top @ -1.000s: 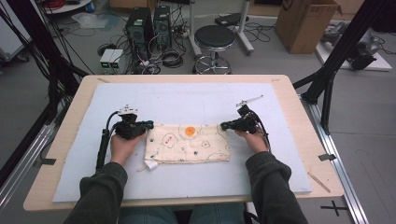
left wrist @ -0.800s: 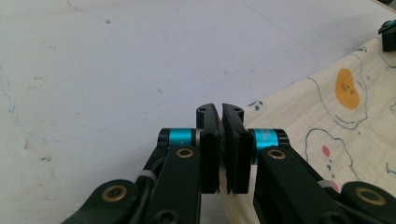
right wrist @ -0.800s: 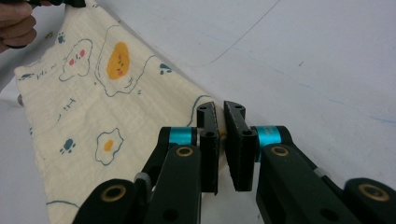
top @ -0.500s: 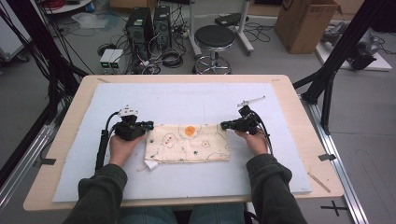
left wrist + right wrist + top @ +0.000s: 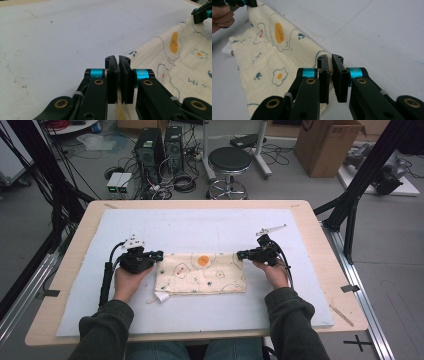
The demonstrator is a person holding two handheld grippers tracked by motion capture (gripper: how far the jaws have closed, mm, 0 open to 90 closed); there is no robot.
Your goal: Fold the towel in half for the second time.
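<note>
Cream-coloured folded cloth [image 5: 201, 273] printed with fried eggs, paw marks and outlined shapes lies flat near the middle of the pale blue-white foam mat [image 5: 200, 227], a rectangle stretched sideways between the two grippers. That mat covers most of the light wooden tabletop [image 5: 320, 227], whose bare edge shows all round it. A small white label [image 5: 161, 296] sticks out at the cloth's near left corner.

At the cloth's far left corner sits the left gripper [image 5: 158, 255], a black two-jaw tool with blue bands, held by the person's left hand [image 5: 127, 281]. In the left gripper view its jaws [image 5: 119, 75] are pressed nearly together on the cloth's edge, with a sliver of cream fabric showing between the pads low down; the rest of the cloth spreads away to the right.

At the far right corner is the matching right gripper [image 5: 241, 254], in the right hand [image 5: 274, 272]. In the right gripper view its jaws [image 5: 331, 75] stand close with a thin gap, the cloth's border [image 5: 319, 53] running up into them, and they appear to pinch that edge. A black cable [image 5: 106, 279] trails from the left gripper along the mat beside the forearm.
</note>
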